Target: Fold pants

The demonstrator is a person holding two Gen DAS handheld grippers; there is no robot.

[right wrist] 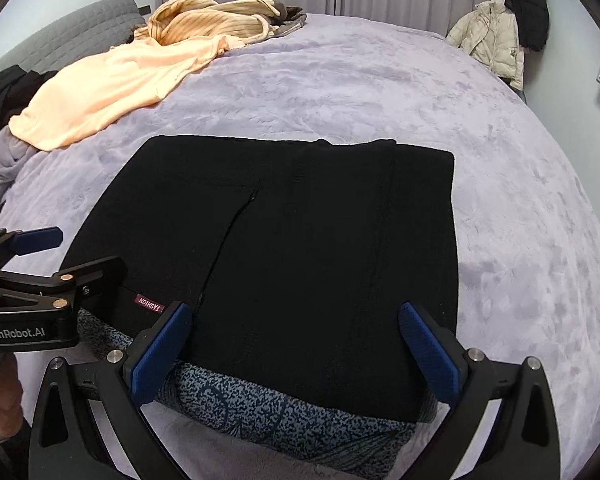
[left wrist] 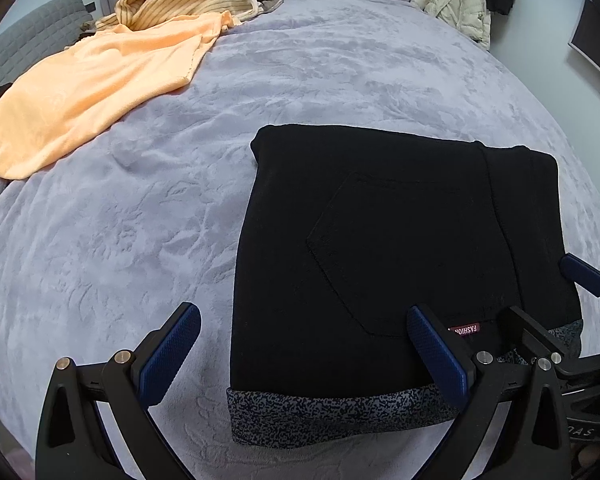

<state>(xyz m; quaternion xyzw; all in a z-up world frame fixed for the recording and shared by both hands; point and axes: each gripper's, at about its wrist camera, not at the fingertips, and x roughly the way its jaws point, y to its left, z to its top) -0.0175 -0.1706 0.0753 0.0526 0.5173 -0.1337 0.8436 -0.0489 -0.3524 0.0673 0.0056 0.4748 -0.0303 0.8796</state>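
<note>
Two grippers are hovering over the near edge of a bed [left wrist: 340,60], both with jaws spread wide and holding nothing. At far left, an orange cloth [left wrist: 96,92] is lying beside a striped garment [left wrist: 188,0] near the headboard [left wrist: 32,32]. The left gripper [left wrist: 304,360] is straddling the pants' left edge. The pants [left wrist: 380,240], black and folded into a neat rectangle, are lying flat on the bed, a red label [left wrist: 465,329] and speckled lining [left wrist: 340,416] showing along the near edge. The right gripper [right wrist: 296,352] is hanging above that lining. At far right, a pale jacket [right wrist: 492,36] is hanging by the wall.
</note>
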